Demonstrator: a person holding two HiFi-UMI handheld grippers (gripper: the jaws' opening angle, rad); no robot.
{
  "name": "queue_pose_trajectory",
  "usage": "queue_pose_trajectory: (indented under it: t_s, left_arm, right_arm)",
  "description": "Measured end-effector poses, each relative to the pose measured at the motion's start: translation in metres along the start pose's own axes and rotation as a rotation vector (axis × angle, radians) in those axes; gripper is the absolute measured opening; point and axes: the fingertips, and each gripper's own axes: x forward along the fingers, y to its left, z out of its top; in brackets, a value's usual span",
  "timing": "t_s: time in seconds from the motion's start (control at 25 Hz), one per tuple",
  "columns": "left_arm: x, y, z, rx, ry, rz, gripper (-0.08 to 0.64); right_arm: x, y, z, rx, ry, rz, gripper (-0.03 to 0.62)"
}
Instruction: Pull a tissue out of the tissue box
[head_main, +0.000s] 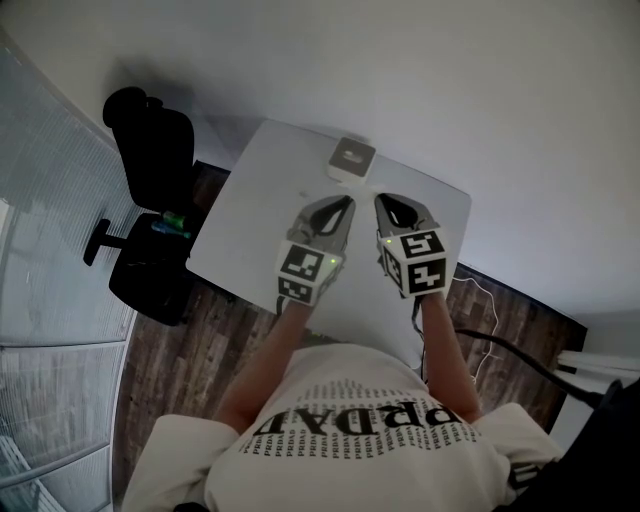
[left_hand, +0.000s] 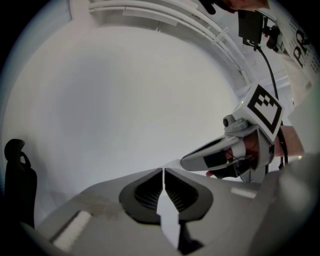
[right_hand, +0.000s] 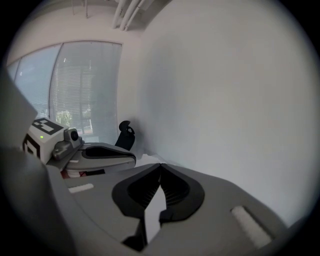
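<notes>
Head view: a person leans over a white worktop (head_main: 250, 240), both arms stretched forward, with a pair of tongs in each hand.
Tissue box: small, pale and square-topped (head_main: 352, 160). It sits at the far edge of the worktop, just beyond both tong tips and apart from them. It is too small to tell whether a tissue stands up from its slot.
Left tongs (head_main: 344, 206): tips pressed together with nothing between them, as the left gripper view shows. They are held over the worktop and aimed toward the box.
Right tongs (head_main: 386, 206): also closed tight and empty, just beside the left pair.
Loose tissue: none shows on the worktop or in either pair.
Stage: unsettled. The scene fits tongs nearing the box for a pull, or tongs away from it with the tissue out of sight.
Doing a pull well: in my judgement, one pair parts a little, pinches only the top sheet near its middle and lifts straight up, slowly.
Risk: the light box will likely rise with the sheet, so the other pair should press down beside the slot.
Surroundings: black office chair (head_main: 150, 200) left of the worktop.
</notes>
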Motion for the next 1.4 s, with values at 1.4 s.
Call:
queue_pose_trajectory:
  t_s: [1.4]
  left_arm:
    - [0.001, 0.0, 0.002, -0.016, 0.014, -0.017, 0.005]
  right_arm:
    - [0.003, -0.003, 0.007, -0.025, 0.025, 0.021, 0.009]
